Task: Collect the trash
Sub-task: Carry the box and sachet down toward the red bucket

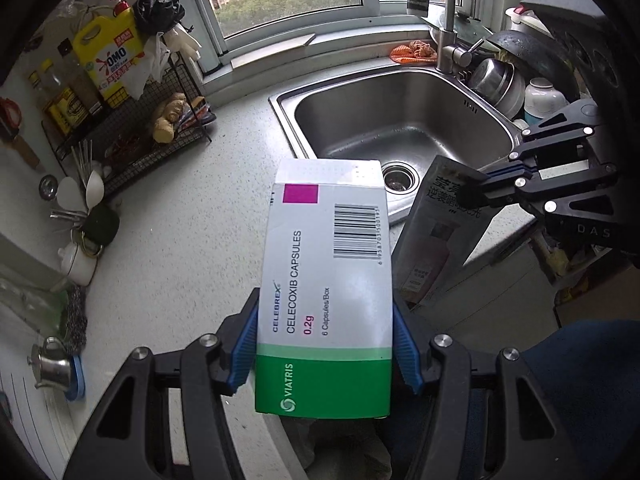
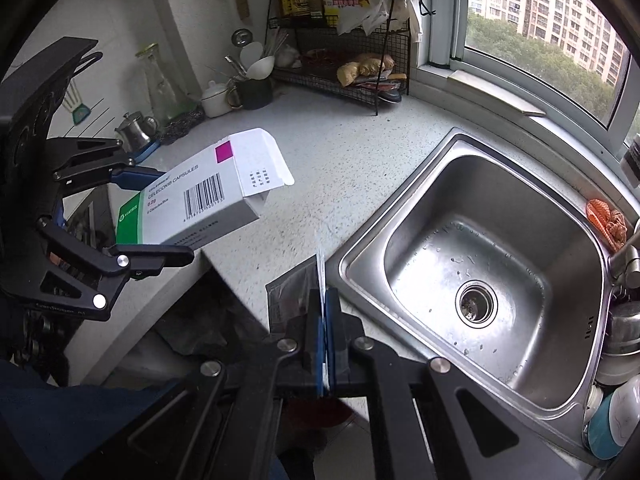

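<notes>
- Your left gripper (image 1: 325, 344) sits nearest the left wrist camera, its blue pads (image 1: 244, 344) pressed on both long sides of a white and green medicine box (image 1: 326, 280), jaws about half spread to fit the box's width.
- That medicine box is held off the desk (image 1: 192, 240), above its near edge, with the green end toward the gripper and the white end pointing far toward the sink (image 1: 404, 128).
- In the right wrist view the box's far end flap (image 2: 264, 160) stands open.
- Your right gripper (image 2: 325, 320) is fully closed, its pads clamping the thin edge of a flat dark sachet (image 1: 436, 236).
- That sachet hangs in the air just right of the medicine box, over the near left corner of the sink; the two pieces do not seem to touch.
- On the far left of the desk stands a black wire rack (image 1: 132, 128) with a yellow detergent jug (image 1: 108, 56) and a piece of ginger (image 1: 168, 116).
- Left of the rack, a dark cup of utensils (image 1: 100, 220) and a small steel pot (image 1: 50, 364) stand by the wall.
- Right of the sink, bowls and a pan (image 1: 520, 52) are stacked; an orange cloth (image 1: 414, 52) lies behind the tap (image 1: 446, 20), under the window.
</notes>
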Motion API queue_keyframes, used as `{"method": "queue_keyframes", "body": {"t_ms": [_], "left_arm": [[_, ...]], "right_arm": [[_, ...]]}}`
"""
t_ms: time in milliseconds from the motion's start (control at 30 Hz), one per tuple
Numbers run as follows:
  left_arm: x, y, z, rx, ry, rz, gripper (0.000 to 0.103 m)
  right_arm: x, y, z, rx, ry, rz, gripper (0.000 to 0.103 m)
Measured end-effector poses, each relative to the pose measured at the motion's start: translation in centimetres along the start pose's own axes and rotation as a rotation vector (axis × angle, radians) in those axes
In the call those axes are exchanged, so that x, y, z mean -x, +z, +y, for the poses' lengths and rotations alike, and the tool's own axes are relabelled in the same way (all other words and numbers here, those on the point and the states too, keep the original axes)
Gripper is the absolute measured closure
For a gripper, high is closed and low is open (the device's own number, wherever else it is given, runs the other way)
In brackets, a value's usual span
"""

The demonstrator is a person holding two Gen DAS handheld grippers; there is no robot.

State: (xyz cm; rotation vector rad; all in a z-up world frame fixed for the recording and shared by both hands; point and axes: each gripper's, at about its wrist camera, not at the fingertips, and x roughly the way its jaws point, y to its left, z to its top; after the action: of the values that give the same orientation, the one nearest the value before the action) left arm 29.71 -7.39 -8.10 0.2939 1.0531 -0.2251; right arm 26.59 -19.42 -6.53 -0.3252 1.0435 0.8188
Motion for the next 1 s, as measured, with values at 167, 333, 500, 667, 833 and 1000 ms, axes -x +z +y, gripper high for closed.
{"method": "queue_keyframes", "body": {"t_ms": [167, 333, 500, 667, 833, 1000], "left_arm": [[1.8, -3.5, -3.7, 0.034, 0.017, 0.011, 0.046], [2.2, -6.5, -6.5, 0.055, 0.027, 0.043, 0.046], [2.0, -8.8, -8.4, 0.063, 0.014, 0.070, 0.046], [0.4, -10.1, -9.2, 0.123, -0.007, 0.077, 0.046], [-4.1, -12.1, -10.6, 0.156, -0.020, 0.124, 0.046], [-10.5, -15.0, -12.2, 0.179, -0.056, 0.178, 0.046]], "right_arm": [[1.6, -3.9, 1.7, 0.031, 0.015, 0.010, 0.102], [2.2, -7.1, 2.8, 0.031, 0.023, 0.032, 0.102], [2.0, -9.6, 3.4, 0.027, 0.018, 0.063, 0.102], [1.2, -11.2, 3.9, 0.017, -0.025, 0.076, 0.102], [-1.9, -13.0, 3.6, -0.034, -0.050, 0.106, 0.102], [-6.8, -16.0, 2.1, -0.111, -0.049, 0.153, 0.102]]}}
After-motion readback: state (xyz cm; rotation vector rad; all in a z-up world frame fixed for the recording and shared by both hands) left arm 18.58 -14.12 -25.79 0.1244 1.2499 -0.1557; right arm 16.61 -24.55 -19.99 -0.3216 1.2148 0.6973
